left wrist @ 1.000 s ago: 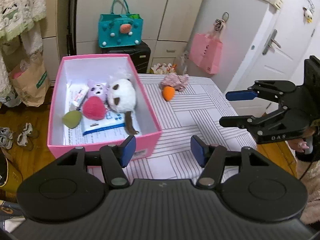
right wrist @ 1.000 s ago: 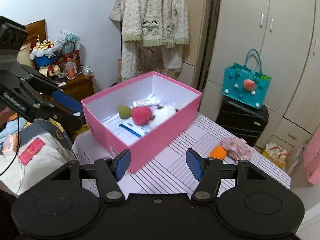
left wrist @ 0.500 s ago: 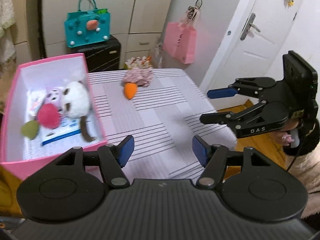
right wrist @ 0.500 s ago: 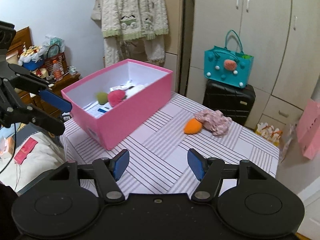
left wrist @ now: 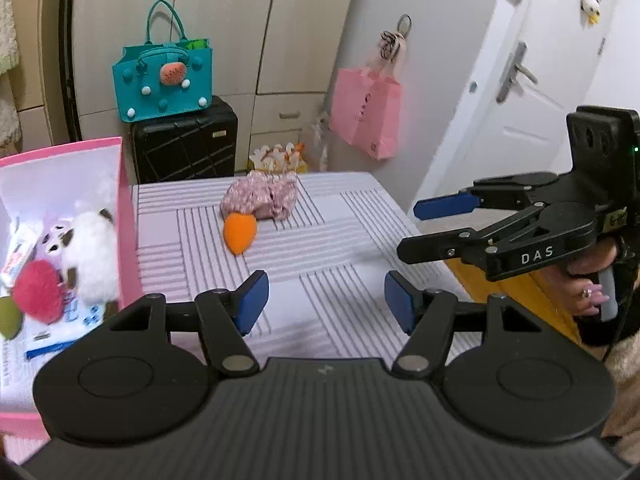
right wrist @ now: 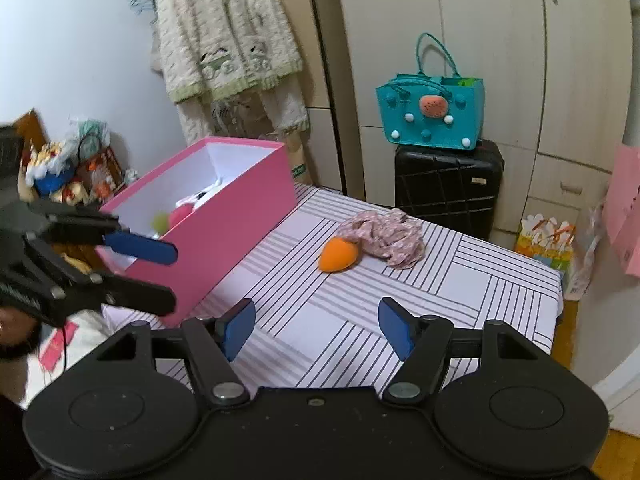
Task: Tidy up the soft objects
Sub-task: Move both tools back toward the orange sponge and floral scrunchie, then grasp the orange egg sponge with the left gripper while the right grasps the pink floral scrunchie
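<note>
Both claws empty, sponge ahead

Our right claw (right wrist: 316, 330) has just been opening, the left claw (left wrist: 326, 302) gapes too; we see the orange sponge (right wrist: 338, 255) ahead by the table's (right wrist: 500, 280) far edge, touching the scrunchie (right wrist: 386, 236), box (right wrist: 224, 240) leftward.

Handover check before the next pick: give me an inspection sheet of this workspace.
Surface: striped table, mostly bare.
Job's things: orange soft toy touching the floral cloth on the table; white plush, red pompom and green sponge inside the pink box.
Clutter: papers in the box.
Grippers: left claw open, empty; right claw open, empty, jaws just widening.
Cables: nothing seen.
Surroundings: teal bag on a black suitcase, pink bag, hanging cardigan.
</note>
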Tool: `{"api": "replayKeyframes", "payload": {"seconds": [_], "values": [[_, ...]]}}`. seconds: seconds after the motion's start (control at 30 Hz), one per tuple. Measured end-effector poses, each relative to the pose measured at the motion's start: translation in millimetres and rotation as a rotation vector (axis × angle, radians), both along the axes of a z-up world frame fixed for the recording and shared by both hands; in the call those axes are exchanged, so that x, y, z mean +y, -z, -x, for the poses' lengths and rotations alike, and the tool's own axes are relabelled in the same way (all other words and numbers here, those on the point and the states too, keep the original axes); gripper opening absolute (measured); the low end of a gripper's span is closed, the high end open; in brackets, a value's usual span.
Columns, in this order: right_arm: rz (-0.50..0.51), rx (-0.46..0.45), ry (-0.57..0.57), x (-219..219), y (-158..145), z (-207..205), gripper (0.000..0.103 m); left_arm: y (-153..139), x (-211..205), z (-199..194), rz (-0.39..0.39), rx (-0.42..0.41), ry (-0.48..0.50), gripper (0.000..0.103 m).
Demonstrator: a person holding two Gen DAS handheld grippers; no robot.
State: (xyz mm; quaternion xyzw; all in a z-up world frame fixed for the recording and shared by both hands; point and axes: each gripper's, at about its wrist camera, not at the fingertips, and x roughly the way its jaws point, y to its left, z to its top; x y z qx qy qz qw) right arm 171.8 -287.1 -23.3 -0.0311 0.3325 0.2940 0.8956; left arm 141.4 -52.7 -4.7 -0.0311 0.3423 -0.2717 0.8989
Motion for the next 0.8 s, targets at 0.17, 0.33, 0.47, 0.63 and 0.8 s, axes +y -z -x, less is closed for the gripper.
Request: {"api": "replayKeyframes", "payload": {"seconds": [0.17, 0.33, 0.47, 0.63, 0.8], "values": [[-0.069, 0.052, 0.031, -13.0, 7.5, -36.5, 0.078, 19.5, -11.7, -24.6, 0.005, -0.022, -0.061, 0.066], [-0.128, 0.081, 0.036, -20.2, 13.4, -69.1, 0.082, 42.2, -23.6, -45.0, -0.024, -0.046, -0.13, 0.066], [-0.179, 0.101, 0.036, -18.7, 20.6, -96.8, 0.082, 61.7, -36.2, -61.4, -0.075, -0.1, -0.186, 0.066], [-0.156, 0.089, 0.095, -13.8, 35.2, -134.4, 0.082, 88.0, -48.7, -84.6, -0.148, -0.105, -0.222, 0.066], [-0.202, 0.144, 0.094, -8.9, 48.5, -167.3, 0.083, 97.7, -54.5, -101.4, -0.216, -0.132, -0.279, 0.066]]}}
